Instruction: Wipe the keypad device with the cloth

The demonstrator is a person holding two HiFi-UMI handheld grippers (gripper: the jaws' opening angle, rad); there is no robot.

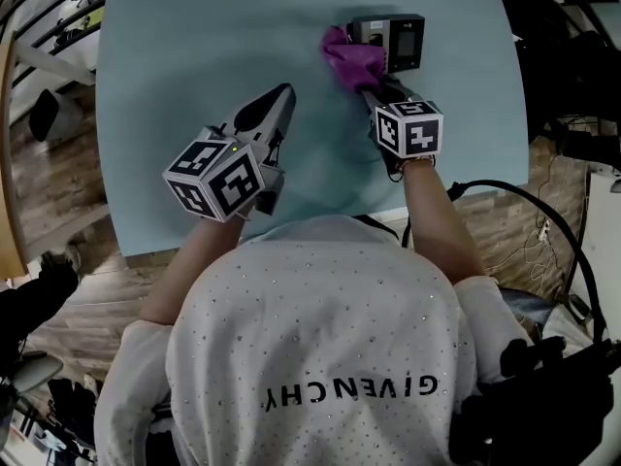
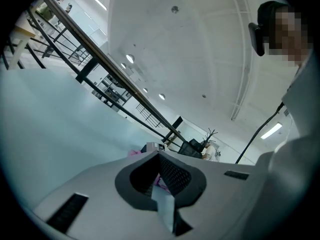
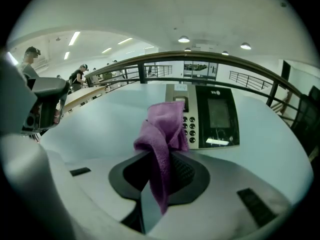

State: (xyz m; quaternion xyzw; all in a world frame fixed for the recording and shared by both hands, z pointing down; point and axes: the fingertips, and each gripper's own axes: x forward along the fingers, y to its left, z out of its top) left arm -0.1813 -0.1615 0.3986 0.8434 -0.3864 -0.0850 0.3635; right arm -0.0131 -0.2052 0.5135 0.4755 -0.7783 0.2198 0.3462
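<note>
Pointing toward the far edge over mid-table, left gripper has its jaws together and holds nothing. Right gripper is clamped on a purple cloth, fuzzy and bunched, which touches the keypad device on its left side. The device lies flat by the table's far edge, right of centre: dark body, round keys, dark screen. Table is pale blue-green. Wood floor, dark railings and ceiling lights beyond.

Right tool reaching forward, gripping cloth, left tool closed, empty
</note>
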